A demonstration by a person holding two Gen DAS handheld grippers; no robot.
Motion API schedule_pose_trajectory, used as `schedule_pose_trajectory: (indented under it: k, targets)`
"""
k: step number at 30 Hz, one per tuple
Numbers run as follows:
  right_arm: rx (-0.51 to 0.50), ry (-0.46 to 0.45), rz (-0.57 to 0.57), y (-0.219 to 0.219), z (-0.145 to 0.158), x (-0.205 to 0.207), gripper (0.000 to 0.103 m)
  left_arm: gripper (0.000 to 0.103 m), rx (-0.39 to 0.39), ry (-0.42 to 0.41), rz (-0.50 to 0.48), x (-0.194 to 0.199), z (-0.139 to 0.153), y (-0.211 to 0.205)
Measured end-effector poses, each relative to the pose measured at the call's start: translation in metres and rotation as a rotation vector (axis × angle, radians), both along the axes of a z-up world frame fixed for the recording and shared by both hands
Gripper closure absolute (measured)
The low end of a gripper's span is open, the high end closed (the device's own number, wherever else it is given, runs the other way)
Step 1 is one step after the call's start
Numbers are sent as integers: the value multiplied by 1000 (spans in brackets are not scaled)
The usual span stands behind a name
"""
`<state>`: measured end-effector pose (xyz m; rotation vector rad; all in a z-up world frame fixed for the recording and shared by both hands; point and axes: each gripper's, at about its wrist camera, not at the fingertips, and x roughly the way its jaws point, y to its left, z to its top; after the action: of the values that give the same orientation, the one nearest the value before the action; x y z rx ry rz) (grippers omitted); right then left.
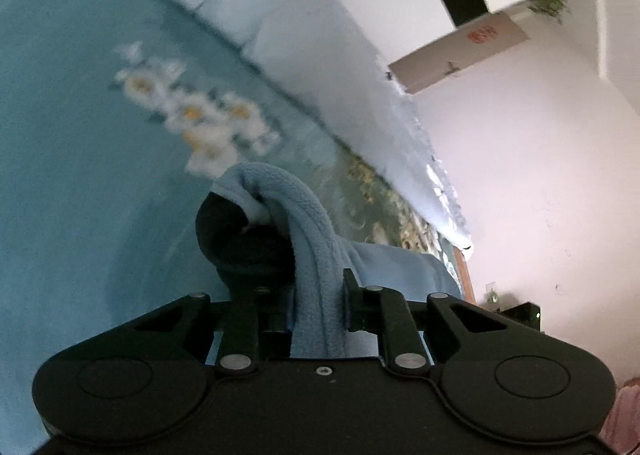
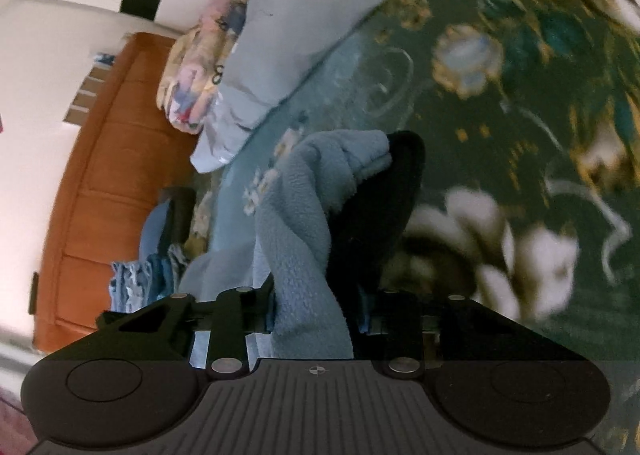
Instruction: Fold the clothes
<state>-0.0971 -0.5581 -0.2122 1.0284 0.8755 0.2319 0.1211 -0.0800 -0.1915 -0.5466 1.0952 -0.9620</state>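
A light blue fleece garment (image 1: 316, 239) is pinched in my left gripper (image 1: 272, 215), which is shut on a bunched edge of it and holds it above the bed. The cloth drapes back over the gripper body and hides the right finger. In the right wrist view the same blue fleece (image 2: 300, 215) is clamped in my right gripper (image 2: 352, 171), also shut on a bunched fold, with the left finger hidden by cloth. Both views are tilted and blurred.
A teal floral bedspread (image 1: 80, 135) lies below, and it also shows in the right wrist view (image 2: 520, 115). A pale blue pillow (image 2: 280, 35) and patterned bundle (image 2: 192, 75) sit by an orange wooden headboard (image 2: 112, 175). White walls (image 1: 540, 175) stand beyond the bed.
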Motion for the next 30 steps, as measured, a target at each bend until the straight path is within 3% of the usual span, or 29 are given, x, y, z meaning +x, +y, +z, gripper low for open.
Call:
schedule_pose_trajectory:
  k: [6,10,19,24,26,28,30]
  targets:
    - [-38,-36,-34,-14,9,37,71,85,22,-31,4,42,-3,-28]
    - [-69,31,-46,-22,-3,50,72,85,104,-5,10,55,-22,-32]
    - [-96,128,-68,-28,-33,47,70,78,176,20,16,62,-44,-25]
    - [-122,156,-57,-24,-27,48,64,75,188,76,36,63,-37,-22]
    - [-143,160,-35,-24,-18,49,61,67,191,64,34,60,-23,-21]
    - [-166,159,-25,-25,-7,47,60,52,205,33,42,54,-8,-18]
    - [-177,159,-30,-26,2,40,59,47,209,15,70,47,2,-14]
